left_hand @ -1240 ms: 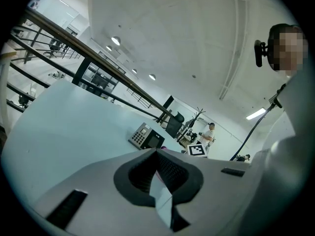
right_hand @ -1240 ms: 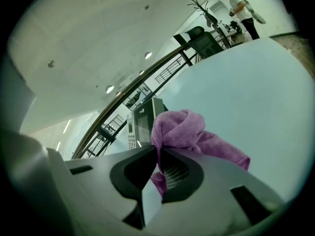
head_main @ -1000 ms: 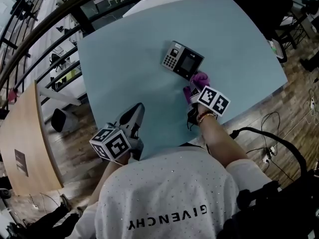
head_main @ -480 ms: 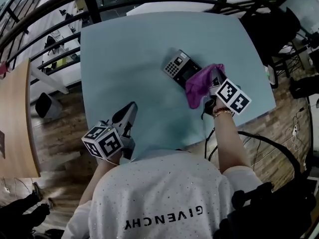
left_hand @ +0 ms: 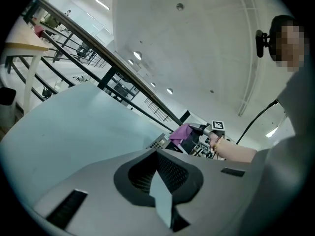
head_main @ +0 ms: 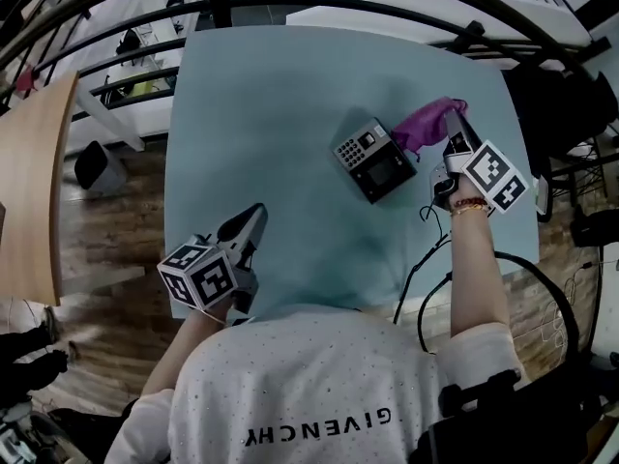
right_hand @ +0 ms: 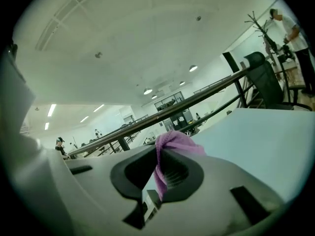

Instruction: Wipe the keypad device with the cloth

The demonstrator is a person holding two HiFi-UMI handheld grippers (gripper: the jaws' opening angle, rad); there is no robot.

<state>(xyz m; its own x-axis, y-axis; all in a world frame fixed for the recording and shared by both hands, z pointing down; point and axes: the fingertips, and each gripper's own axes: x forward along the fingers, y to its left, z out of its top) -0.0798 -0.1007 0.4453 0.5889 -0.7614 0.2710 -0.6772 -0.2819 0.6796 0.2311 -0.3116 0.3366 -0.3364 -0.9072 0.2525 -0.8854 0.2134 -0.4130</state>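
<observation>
Cloth (head_main: 424,126) sits clamped in right claw (head_main: 453,122) beside keypad device (head_main: 375,159); left claw (head_main: 254,220) closed, empty.

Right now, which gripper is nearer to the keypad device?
Right. The right gripper, pinching the cloth, is close beside the keypad device; the left gripper is near the front edge of the table, well away.

The person's left grey two-jaw gripper (head_main: 250,228) is being held low and close to the torso, its jaws pressed together with nothing between them. The right grey two-jaw gripper (head_main: 455,135) is reaching forward on an outstretched bare forearm (head_main: 474,259), its jaws pinching a crumpled purple cloth (head_main: 423,124)
</observation>
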